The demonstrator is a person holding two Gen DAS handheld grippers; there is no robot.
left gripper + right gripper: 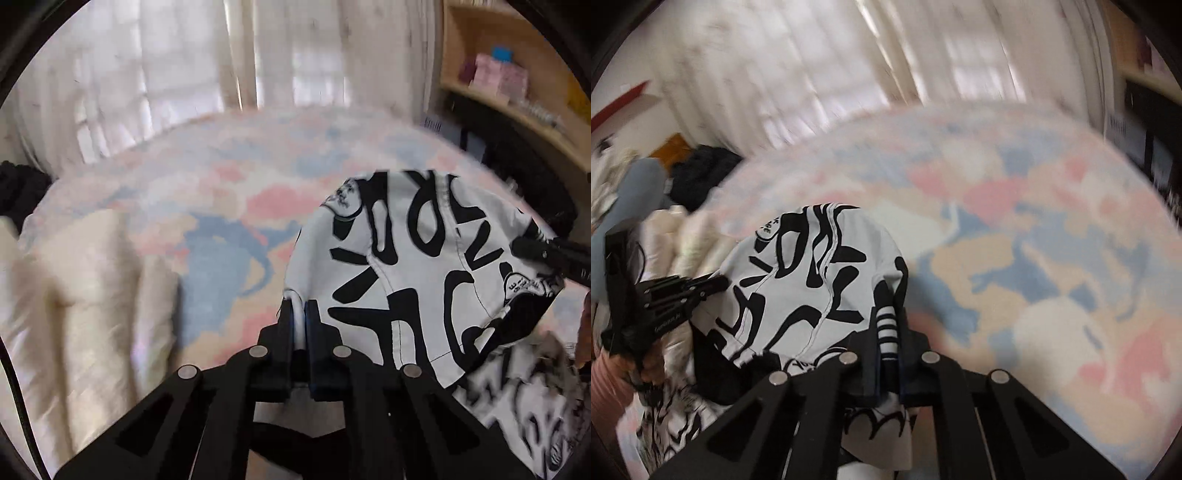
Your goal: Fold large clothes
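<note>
A white garment with bold black lettering [424,273] hangs stretched between my two grippers above a bed. My left gripper [298,310] is shut on its white edge, at the garment's left side in the left wrist view. My right gripper [888,317] is shut on a black-and-white striped cuff or hem of the same garment [812,280]. The right gripper also shows in the left wrist view [546,254] at the garment's far right edge. The left gripper also shows in the right wrist view [701,288] at the left. The garment's lower part droops out of view.
A bed with a pastel pink, blue and peach cover [229,206] lies below. Cream bedding [85,288] sits on its left side. Sheer curtains [184,66] hang behind. A wooden shelf [517,92] stands at right. Dark clothing [701,173] lies by the bed's far left.
</note>
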